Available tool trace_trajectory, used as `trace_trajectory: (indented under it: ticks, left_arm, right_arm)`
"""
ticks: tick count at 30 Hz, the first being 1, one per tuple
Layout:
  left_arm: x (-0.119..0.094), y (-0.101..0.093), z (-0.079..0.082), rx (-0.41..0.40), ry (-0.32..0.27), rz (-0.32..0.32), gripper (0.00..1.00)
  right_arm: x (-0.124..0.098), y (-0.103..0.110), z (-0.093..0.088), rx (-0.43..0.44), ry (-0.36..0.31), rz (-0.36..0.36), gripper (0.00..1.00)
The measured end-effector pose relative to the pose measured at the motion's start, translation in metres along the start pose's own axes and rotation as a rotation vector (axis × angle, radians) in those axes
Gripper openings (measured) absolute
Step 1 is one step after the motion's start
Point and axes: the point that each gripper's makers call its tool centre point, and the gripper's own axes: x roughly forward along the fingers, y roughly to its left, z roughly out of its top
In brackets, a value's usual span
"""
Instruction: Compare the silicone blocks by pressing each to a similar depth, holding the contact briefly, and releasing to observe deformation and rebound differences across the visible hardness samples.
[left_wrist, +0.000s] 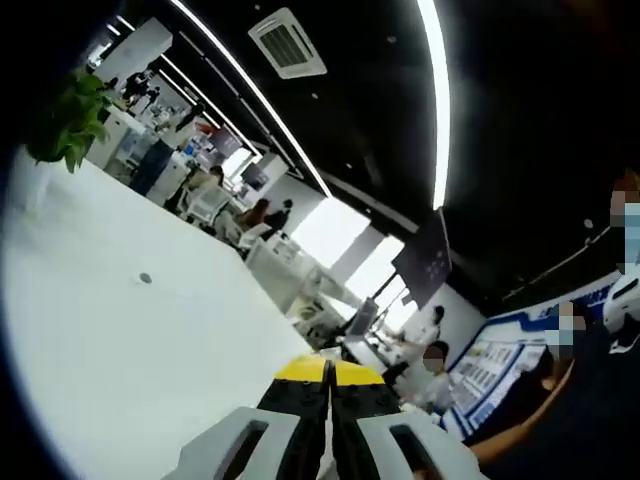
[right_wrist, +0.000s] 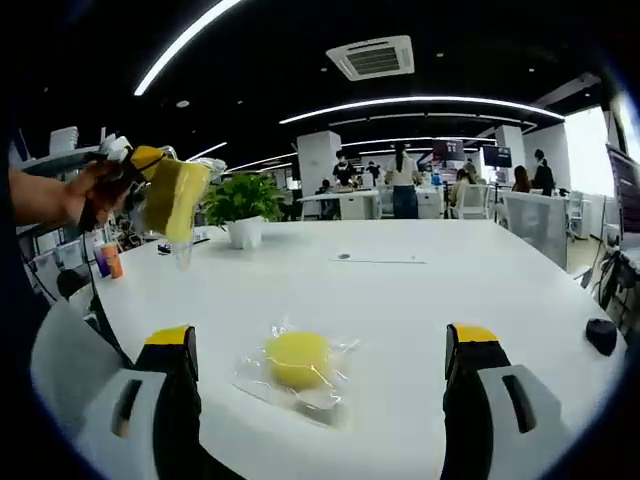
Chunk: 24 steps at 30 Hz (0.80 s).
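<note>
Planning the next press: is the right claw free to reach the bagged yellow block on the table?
Probably yes. The right claw is open, and the bagged yellow block lies on the white table between its jaws with nothing in between.

**Left gripper raised and closed, right gripper low and spread wide**

In the left gripper view, the left gripper (left_wrist: 329, 375) points up and away from the white tabletop, its two yellow-tipped black jaws pressed together with no gap between them.

In the right gripper view, the right gripper (right_wrist: 325, 345) hangs low over the near edge of the tabletop, its jaws spread far apart and nothing between them. The left gripper (right_wrist: 170, 195) enters this view from the left, lifted well above the tabletop's left edge and clamped on a yellow silicone block in a clear bag. The person's left hand (right_wrist: 85, 195) grips its handle, the forearm reaching in from the left side.
</note>
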Motion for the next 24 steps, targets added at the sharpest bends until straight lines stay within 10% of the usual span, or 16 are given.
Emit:
trace_trajectory:
  ticks: [24]
  left_arm:
    - [0.006,0.024,-0.006,-0.098,-0.018,0.017,0.0]
  right_arm:
    - [0.005,-0.003,-0.02,0.001,0.051,-0.002,0.97]
